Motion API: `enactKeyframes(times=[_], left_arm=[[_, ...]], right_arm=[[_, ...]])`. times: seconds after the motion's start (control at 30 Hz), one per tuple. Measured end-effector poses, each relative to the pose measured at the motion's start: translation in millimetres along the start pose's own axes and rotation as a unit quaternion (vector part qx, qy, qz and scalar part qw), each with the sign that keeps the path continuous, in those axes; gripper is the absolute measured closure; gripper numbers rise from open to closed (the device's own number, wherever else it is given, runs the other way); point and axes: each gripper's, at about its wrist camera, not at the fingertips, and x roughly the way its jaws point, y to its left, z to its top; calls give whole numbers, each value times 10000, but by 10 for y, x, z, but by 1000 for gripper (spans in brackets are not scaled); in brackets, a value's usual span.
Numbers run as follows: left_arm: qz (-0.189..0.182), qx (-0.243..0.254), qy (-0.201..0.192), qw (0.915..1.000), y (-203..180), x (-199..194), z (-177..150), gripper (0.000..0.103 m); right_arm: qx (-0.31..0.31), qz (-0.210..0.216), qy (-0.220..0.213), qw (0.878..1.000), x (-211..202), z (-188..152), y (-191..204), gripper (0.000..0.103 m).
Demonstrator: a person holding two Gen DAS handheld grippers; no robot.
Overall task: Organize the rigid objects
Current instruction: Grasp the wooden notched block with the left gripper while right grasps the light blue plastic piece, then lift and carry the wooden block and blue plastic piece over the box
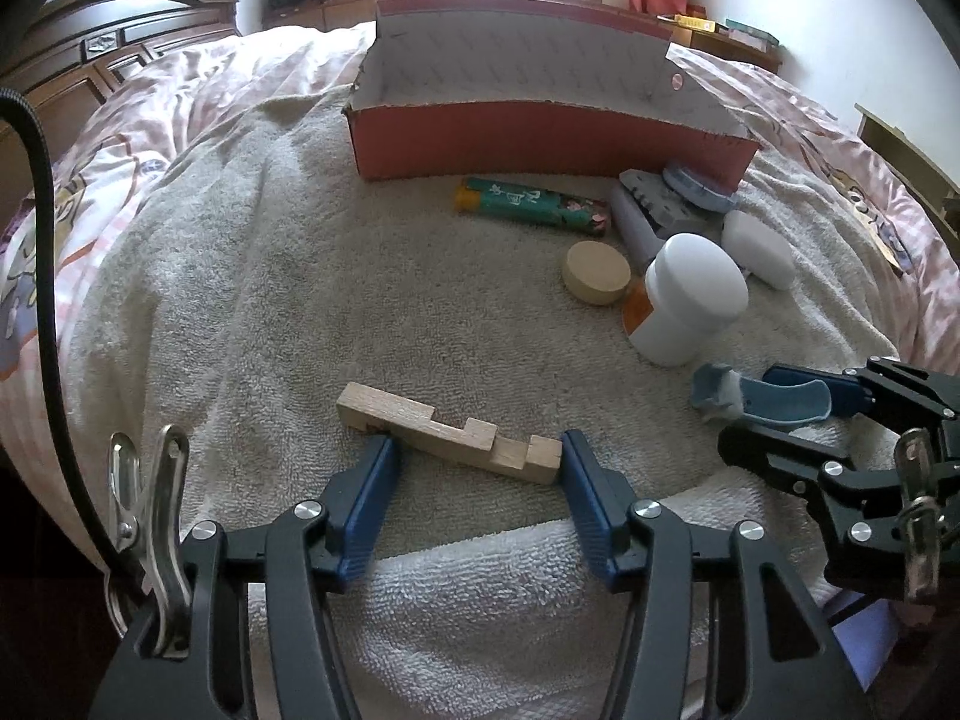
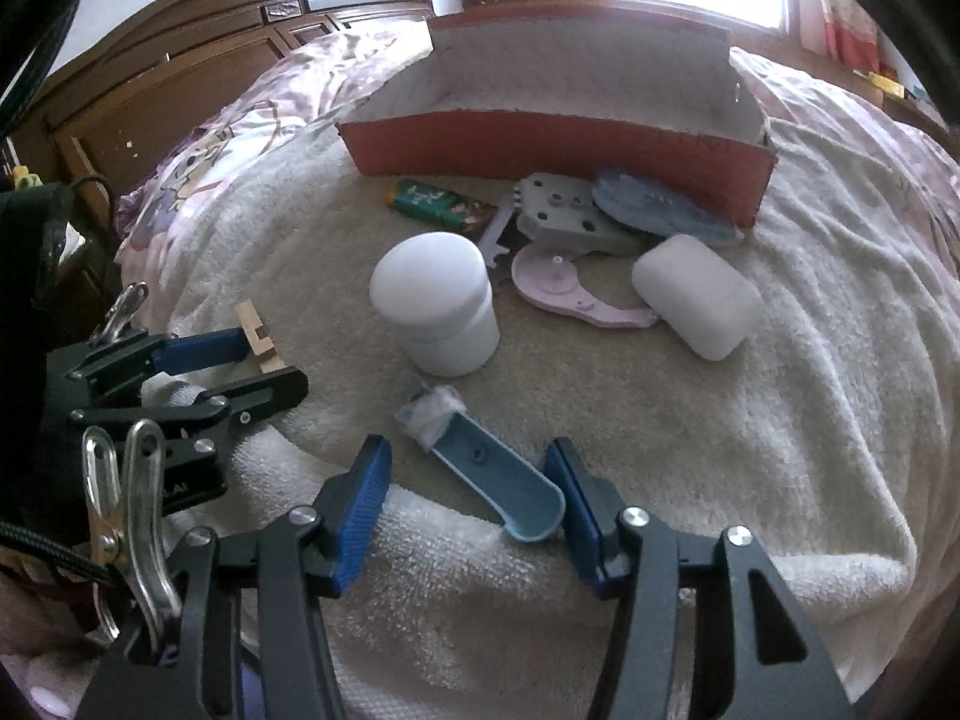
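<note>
A notched wooden block [image 1: 447, 431] lies on the grey towel [image 1: 288, 300] between the blue pads of my left gripper [image 1: 477, 453]; the jaws are open around it, the right pad at its end. It also shows in the right wrist view [image 2: 259, 336]. My right gripper [image 2: 468, 480] is open around a light blue scoop-shaped piece [image 2: 498, 483] with white fluff at its far end; the same piece shows in the left wrist view [image 1: 774, 399]. An open red cardboard box [image 1: 540, 138] with nothing visible inside stands at the back.
Before the box lie a green tube [image 1: 534, 204], a wooden disc [image 1: 597, 271], a white jar [image 1: 684, 300], a white block [image 2: 696, 294], grey [image 2: 564, 210], pale pink [image 2: 564, 288] and blue plastic parts [image 2: 654, 207]. The towel covers a pink quilt; a wooden headboard [image 2: 180, 72] stands left.
</note>
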Motion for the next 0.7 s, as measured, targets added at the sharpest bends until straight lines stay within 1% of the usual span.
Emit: enactKeyframes(times=[0.03, 0.1, 0.17, 0.27, 0.4, 0.7], left_arm=[[-3, -4, -2, 10000, 2, -1, 0, 47], [-13, -12, -9, 10000, -1, -8, 2, 47], [-22, -8, -18, 10000, -8, -16, -3, 47], [-32, -5, -24, 10000, -11, -26, -2, 47], [-42, -5, -59, 10000, -17, -51, 3, 47], [-65, -17, -131, 9999, -25, -99, 30, 47]], right_arm=[[-14, -42, -11, 10000, -2, -5, -2, 60], [-21, -127, -16, 9999, -4, -5, -17, 65], [30, -85, -34, 10000, -15, -6, -48, 69], [69, -86, -56, 9999, -33, -14, -84, 80], [177, -42, -75, 9998, -78, -35, -162, 81], [291, -84, -210, 9993, -202, -44, -275, 81]])
